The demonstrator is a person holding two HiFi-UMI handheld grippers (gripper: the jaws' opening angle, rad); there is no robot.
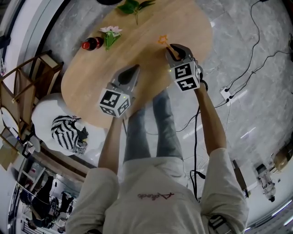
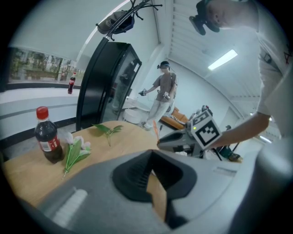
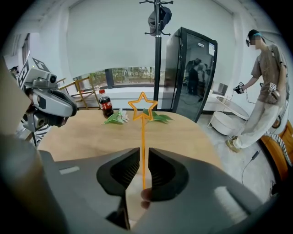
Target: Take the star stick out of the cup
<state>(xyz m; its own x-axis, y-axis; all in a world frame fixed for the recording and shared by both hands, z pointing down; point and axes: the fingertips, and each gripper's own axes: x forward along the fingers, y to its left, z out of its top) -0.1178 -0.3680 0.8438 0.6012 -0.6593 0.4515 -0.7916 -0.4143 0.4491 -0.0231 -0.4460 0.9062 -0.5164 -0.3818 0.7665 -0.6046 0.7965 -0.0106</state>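
The star stick is thin and orange with an open star (image 3: 143, 106) at its top. It stands upright between the jaws of my right gripper (image 3: 143, 153), which is shut on its shaft. In the head view the star (image 1: 163, 40) shows just beyond the right gripper (image 1: 176, 49), over the wooden table (image 1: 137, 50). My left gripper (image 1: 132, 69) hangs over the table's near edge, its jaws (image 2: 151, 153) shut on nothing. From the left gripper view, the right gripper (image 2: 183, 139) is to the right. No cup shows in any view.
A cola bottle (image 1: 91, 44) and a pink flower (image 1: 110, 34) lie at the table's far left, and a green leaf sprig (image 1: 133, 6) at its far end. A wooden chair (image 1: 27, 77) stands left. A black fridge (image 3: 190, 73) and a person (image 3: 263, 82) stand beyond.
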